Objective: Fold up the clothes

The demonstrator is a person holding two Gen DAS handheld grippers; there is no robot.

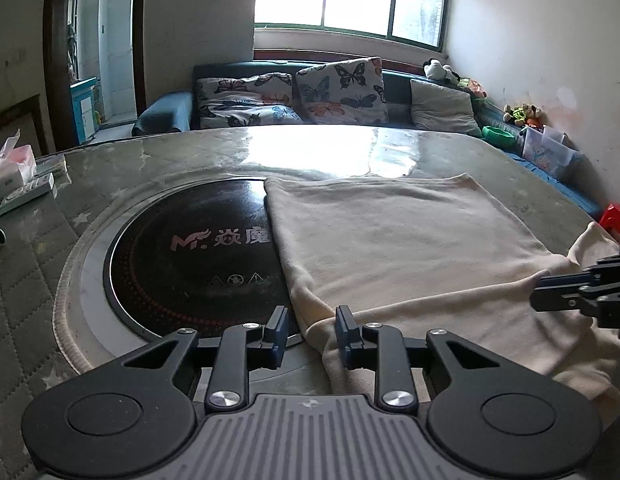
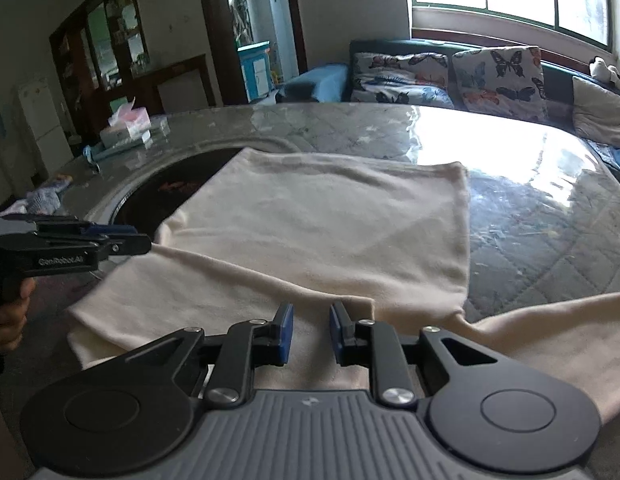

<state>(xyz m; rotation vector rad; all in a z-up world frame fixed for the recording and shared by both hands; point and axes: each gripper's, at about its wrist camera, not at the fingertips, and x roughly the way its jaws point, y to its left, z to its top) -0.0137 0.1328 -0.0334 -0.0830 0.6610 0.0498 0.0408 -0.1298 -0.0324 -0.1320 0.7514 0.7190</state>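
Observation:
A cream garment (image 1: 410,240) lies spread on the round table, partly over the black cooktop (image 1: 190,252). It also shows in the right wrist view (image 2: 330,220), with a sleeve (image 2: 550,340) trailing to the right. My left gripper (image 1: 311,322) is open at the garment's near left edge, with the cloth edge between its fingers. My right gripper (image 2: 310,320) is open just above the near folded edge of the cloth. The right gripper also shows in the left wrist view (image 1: 582,292), and the left gripper in the right wrist view (image 2: 110,240).
The table (image 1: 110,168) has a quilted cover under clear plastic. Tissue boxes (image 1: 14,168) sit at its left. A sofa with butterfly pillows (image 1: 342,88) stands behind. A red stool (image 1: 616,216) is at the right.

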